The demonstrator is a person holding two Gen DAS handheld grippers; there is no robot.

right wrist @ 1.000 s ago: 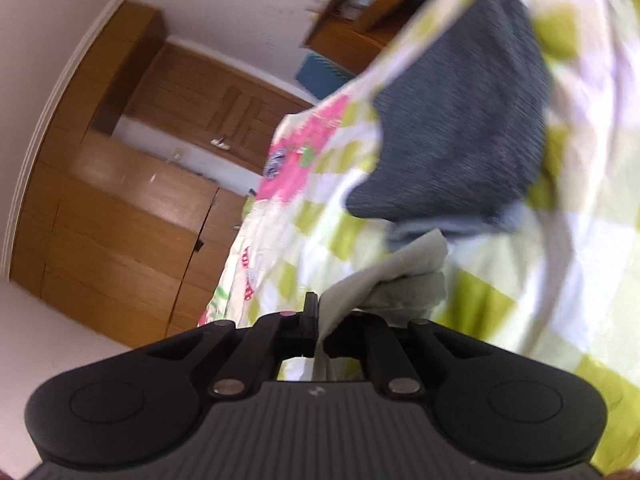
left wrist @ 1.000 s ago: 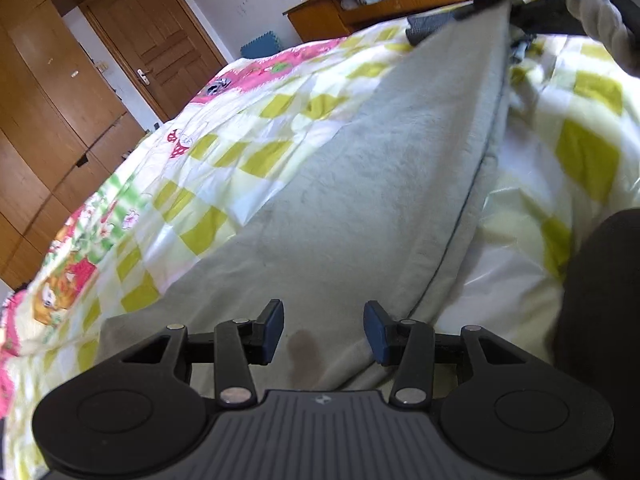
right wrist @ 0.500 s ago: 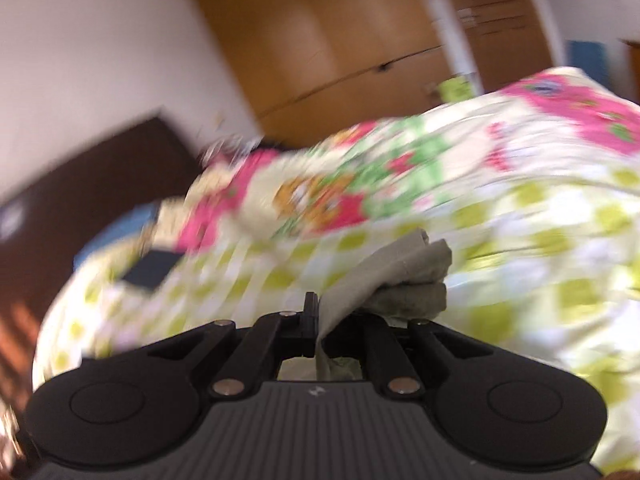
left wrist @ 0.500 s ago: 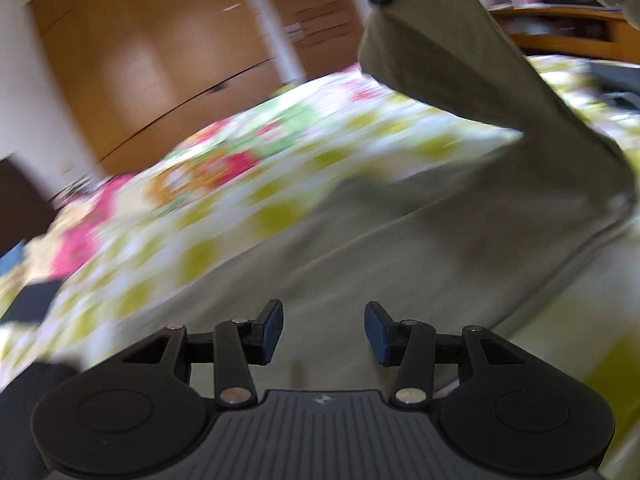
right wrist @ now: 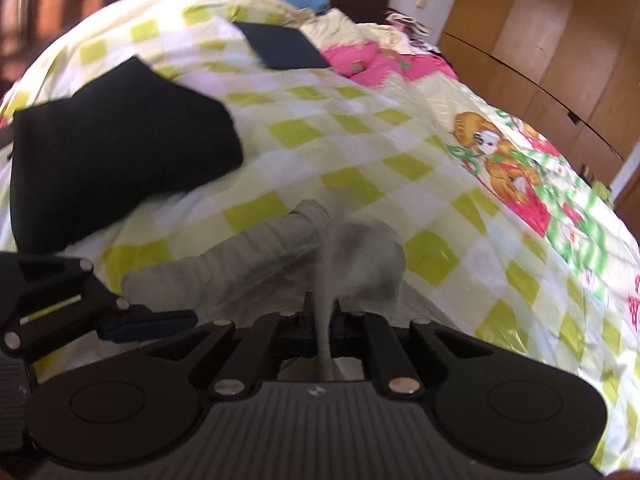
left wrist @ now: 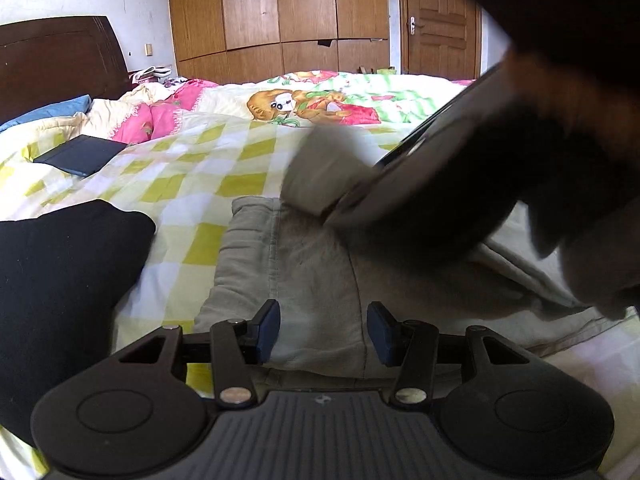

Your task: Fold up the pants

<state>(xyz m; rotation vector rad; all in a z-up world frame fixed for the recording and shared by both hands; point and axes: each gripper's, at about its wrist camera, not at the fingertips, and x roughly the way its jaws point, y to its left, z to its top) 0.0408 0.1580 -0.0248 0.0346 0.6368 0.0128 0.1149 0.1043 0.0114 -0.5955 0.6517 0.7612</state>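
1. The left hand-held gripper [left wrist: 322,327] hangs spread and empty over the grey pants [left wrist: 312,264], which lie on the bed [left wrist: 192,168].
2. The right hand-held gripper [right wrist: 320,316], just above the waistband, pinches a pants end; the fold runs away from both.

Both cameras sit low and close over the bed [left wrist: 208,168], each looking out along its own gripper. The left view faces across the bed toward the wardrobe [left wrist: 280,4] and door [left wrist: 440,20], headboard [left wrist: 56,60] at its left. The right view tilts down toward the headboard end. Both share the black cloth [right wrist: 116,140], the dark tablet [left wrist: 80,155] and the bear print [right wrist: 492,152].
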